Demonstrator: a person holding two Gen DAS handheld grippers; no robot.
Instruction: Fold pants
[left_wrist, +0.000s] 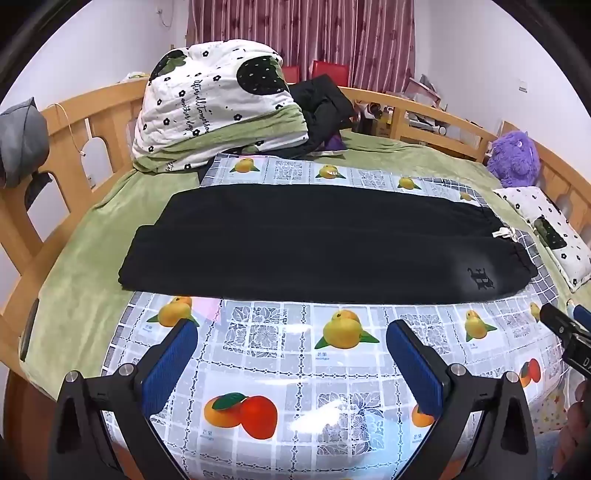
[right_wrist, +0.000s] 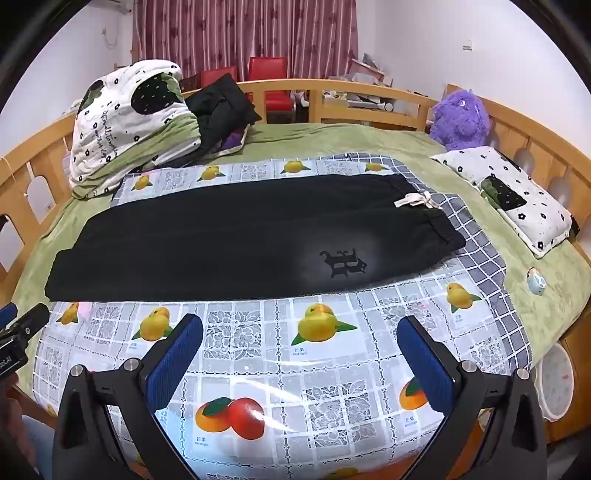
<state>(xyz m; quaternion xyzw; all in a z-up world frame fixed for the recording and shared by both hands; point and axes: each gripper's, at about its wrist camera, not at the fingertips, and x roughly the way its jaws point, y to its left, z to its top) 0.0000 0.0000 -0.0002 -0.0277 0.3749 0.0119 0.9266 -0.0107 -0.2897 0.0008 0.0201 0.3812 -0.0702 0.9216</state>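
Note:
Black pants (left_wrist: 310, 243) (right_wrist: 236, 240) lie flat and lengthwise across a glossy fruit-print mat (left_wrist: 295, 354) (right_wrist: 295, 369) on the bed, waistband with a cream drawstring (right_wrist: 415, 200) to the right, leg ends to the left. A small dark emblem (right_wrist: 343, 264) shows near the waist. My left gripper (left_wrist: 291, 350) hovers over the mat in front of the pants, blue pads wide apart, nothing between them. Farther right, my right gripper (right_wrist: 299, 350) hangs the same way, open and empty. Each gripper's tip shows at the edge of the other's view.
A green blanket (right_wrist: 332, 140) covers the bed inside a wooden rail (left_wrist: 74, 122). A folded quilt (left_wrist: 218, 103) and dark clothes (left_wrist: 321, 107) sit at the back left. A purple plush (right_wrist: 460, 118) and a flowered pillow (right_wrist: 517, 199) lie at the right. A small round object (right_wrist: 536, 285) rests on the blanket.

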